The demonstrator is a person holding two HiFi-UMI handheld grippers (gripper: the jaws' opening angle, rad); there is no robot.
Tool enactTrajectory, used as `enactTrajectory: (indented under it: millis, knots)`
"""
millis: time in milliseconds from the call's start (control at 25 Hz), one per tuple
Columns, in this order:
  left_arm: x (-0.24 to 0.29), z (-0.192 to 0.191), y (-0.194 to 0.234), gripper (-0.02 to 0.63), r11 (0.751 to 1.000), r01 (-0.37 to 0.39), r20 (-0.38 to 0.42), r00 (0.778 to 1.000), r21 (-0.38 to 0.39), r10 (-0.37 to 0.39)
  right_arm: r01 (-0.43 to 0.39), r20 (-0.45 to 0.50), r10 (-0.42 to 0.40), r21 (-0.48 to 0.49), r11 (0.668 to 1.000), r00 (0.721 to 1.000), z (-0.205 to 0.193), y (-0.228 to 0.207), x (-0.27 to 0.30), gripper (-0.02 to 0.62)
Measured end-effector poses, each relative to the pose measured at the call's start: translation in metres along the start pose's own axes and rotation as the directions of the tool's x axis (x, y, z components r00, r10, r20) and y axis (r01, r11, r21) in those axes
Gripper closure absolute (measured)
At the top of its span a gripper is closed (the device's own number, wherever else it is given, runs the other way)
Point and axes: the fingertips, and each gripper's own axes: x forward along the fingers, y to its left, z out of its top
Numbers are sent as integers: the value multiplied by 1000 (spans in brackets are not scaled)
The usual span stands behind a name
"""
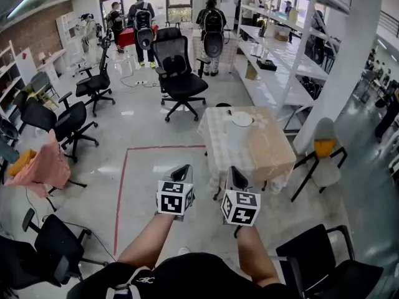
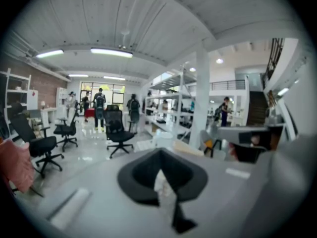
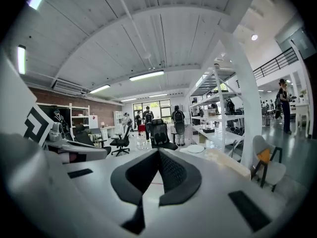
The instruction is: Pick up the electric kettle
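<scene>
Open workshop room: glossy grey floor, red tape line, black office chairs, white shelving, people standing at the far end.

Task status: looks not started. The left gripper and right gripper are both held out in front of the person, over the floor, well short of the table.
- left gripper, own view: jaw tips meet, nothing between them.
- right gripper, own view: same, tips together and empty.

Electric kettle: can't pick it out in any view. The only candidate spot is the cloth-covered table ahead; a white round object sits near its far edge, too small to tell whether it is a plate, a lid or a kettle base. The shelving holds boxes and clutter, nothing readable as a kettle.

Judged remaining: locate the kettle, walk up, part a claw, grip, lift. So basically everything.

Writing: none legible. Marker cubes carry only black-and-white square patterns. Small white logo on the person's dark shirt, unreadable.
</scene>
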Motion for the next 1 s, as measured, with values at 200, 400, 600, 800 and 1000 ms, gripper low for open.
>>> enactTrajectory:
  millis: [200,400,600,800,1000]
  knots:
    - [11,-3,10,607,1000,15,-8,1000,-6,-15,9,0,-9,-17,1000,1000,-3,6,12,598]
    - [19,-4,17,607,999,49,-13,999,1,-49,56,3,-56,1,998,998,-4,6,20,597]
    - [25,-3,27,607,996,91,-14,996,18,-90,100,11,-100,24,995,995,-4,9,28,598]
    - [30,-11,40,607,991,131,-21,991,26,-131,119,6,-120,59,991,993,-12,18,34,598]
    - [32,-16,53,607,990,139,-37,990,27,-138,125,-13,-124,55,991,992,-19,26,47,598]
